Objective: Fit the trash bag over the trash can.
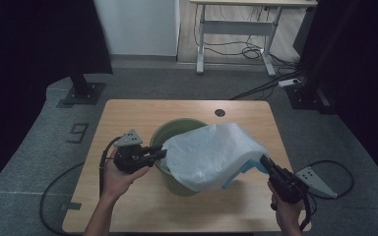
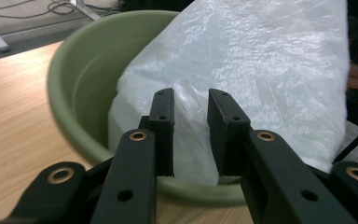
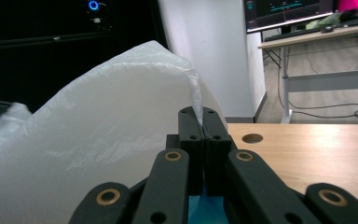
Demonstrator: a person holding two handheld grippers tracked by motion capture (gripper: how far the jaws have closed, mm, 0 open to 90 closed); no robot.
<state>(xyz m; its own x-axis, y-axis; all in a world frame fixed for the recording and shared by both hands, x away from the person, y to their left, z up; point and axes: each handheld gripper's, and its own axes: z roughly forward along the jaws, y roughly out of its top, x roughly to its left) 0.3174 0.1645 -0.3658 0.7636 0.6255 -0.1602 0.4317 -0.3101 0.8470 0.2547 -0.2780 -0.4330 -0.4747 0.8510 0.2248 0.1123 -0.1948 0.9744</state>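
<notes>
While right gripper (image 3: 203, 114) pinches bag (image 1: 211, 152), left gripper (image 2: 191, 100) seemingly ungripped.

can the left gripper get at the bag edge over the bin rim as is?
Probably yes. The left gripper already has a fold of the white plastic bag between its open jaws at the green bin rim, with nothing in between. The right gripper pinches the far edge.

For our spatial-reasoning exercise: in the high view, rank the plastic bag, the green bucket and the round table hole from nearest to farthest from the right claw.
1. plastic bag, pinched in the right claw.
2. green bucket, to its left under the bag.
3. round table hole, at the far edge.
</notes>
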